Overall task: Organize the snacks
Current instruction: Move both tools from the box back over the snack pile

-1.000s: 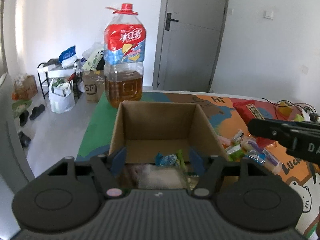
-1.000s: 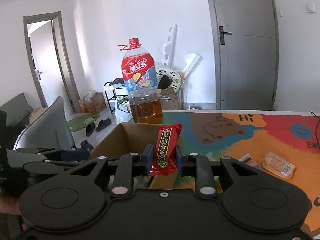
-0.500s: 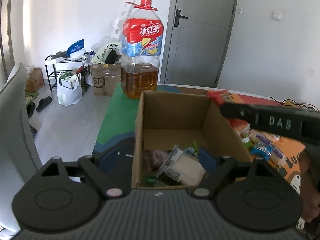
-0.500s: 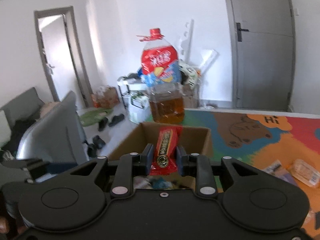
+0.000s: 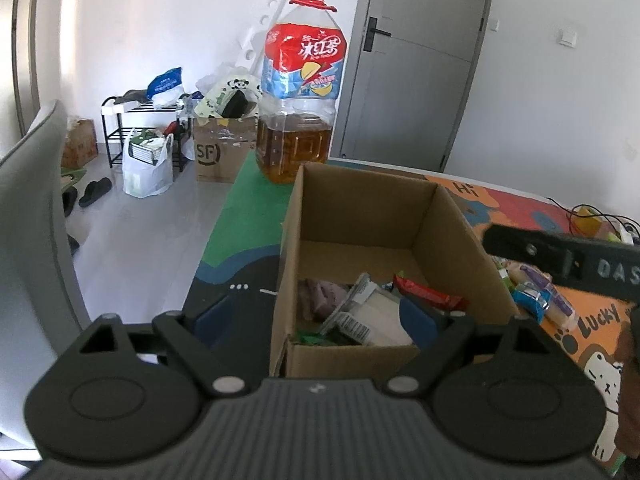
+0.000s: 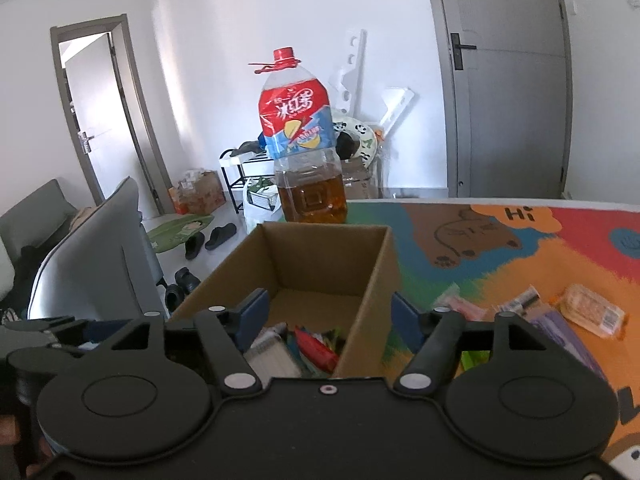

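Big colourful cartoon table mat [image 6: 500, 240] underneath it all, tall iced tea jug [image 6: 304, 152] standing just behind the cardboard box [image 5: 452, 232]. Box already holding a pile of snacks, red snack packet [image 6: 316, 350] lying on top inside. Right gripper [image 6: 326, 316] hanging over the near edge, jaws opening, nothing pinched between them. Left gripper [image 5: 316, 316] straddling the box's left wall, jaws opening too, not gripping anything. More wrapped snacks [image 6: 592, 314] loose on the mat to the right of the box. Probably best now: lift clear without snagging the box wall, then go for the nearest loose wrapper, pinching it flat across the middle.
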Motion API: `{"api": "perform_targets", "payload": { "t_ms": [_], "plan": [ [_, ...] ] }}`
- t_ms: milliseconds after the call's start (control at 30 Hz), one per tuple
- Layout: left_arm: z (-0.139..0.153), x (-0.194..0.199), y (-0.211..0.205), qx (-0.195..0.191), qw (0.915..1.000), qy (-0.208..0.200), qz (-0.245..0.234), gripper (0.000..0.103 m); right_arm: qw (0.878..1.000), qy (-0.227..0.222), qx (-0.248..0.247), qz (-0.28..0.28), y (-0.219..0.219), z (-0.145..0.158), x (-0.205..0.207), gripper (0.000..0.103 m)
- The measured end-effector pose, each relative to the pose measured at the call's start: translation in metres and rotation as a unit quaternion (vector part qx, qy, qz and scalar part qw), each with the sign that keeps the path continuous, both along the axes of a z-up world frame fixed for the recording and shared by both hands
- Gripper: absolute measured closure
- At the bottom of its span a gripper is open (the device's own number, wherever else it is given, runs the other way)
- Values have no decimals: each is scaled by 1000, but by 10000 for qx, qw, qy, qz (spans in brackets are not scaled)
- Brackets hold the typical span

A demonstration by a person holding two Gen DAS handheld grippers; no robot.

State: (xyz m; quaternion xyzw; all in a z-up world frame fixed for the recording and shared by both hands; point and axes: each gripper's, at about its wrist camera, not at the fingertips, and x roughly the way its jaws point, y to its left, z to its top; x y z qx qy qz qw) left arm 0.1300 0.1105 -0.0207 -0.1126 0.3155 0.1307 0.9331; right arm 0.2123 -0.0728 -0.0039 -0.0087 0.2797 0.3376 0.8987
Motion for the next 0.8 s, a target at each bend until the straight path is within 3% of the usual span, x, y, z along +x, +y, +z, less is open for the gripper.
{"api": "perform_targets", "payload": {
  "t_ms": [500,800],
  "plan": [
    [6,-3,-27,-113,9997,-198,-25,7,9993,202,107,-298,-56,-8,-7,7],
    [15,-7,-47,-105,9992,-384,-82,6,9980,239,202,-555,-90,-13,-8,0]
  ]
}}
